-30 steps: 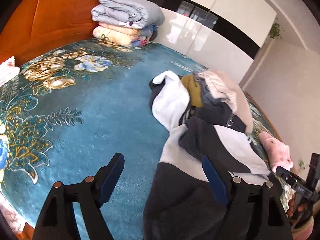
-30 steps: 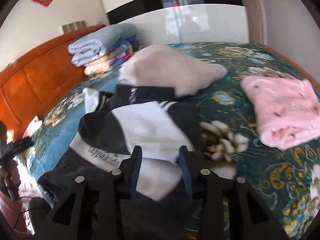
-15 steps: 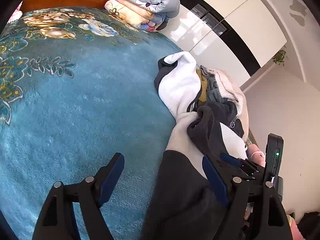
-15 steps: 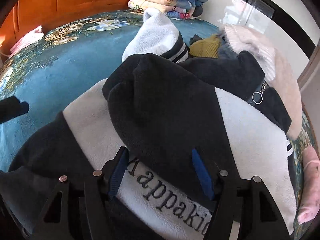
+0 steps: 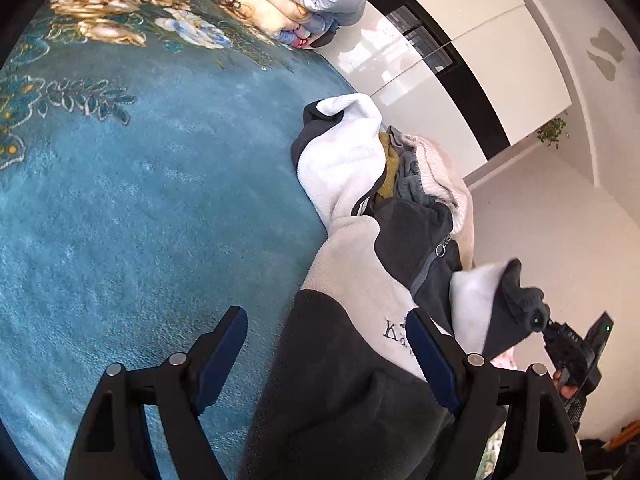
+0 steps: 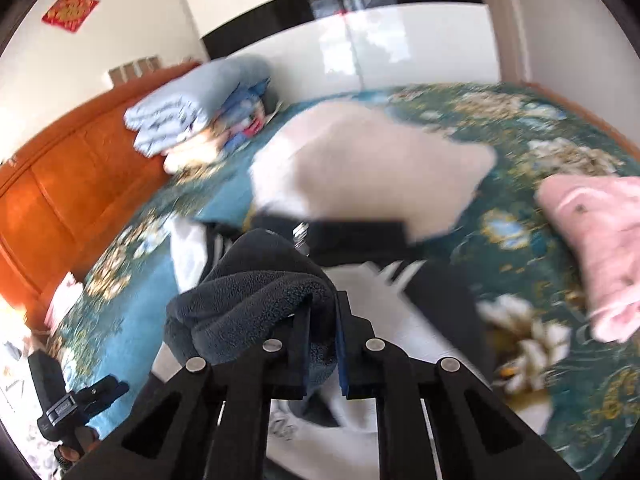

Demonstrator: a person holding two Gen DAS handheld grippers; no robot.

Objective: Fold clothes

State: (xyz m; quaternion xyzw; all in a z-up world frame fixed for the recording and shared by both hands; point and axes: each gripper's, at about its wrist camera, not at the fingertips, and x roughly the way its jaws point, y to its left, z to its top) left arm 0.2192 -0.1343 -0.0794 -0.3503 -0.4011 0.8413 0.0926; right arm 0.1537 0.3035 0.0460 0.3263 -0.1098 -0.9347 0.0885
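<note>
Lifting a jacket (image 5: 352,312) sleeve (image 6: 256,296) clamped in my right gripper (image 6: 322,344), left gripper (image 5: 326,354) spread wide over the bed (image 5: 140,200); next, I'd lay it across the chest.

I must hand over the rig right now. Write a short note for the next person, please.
Right gripper: shut on the jacket, pinching a dark fleece edge and holding it up.
Left gripper: open, empty, low over the jacket's near part.
The jacket lies spread on the bed; behind it is a pile of unfolded clothes.
Done: one edge gripped.
Left: fold the jacket, then the pile.
</note>
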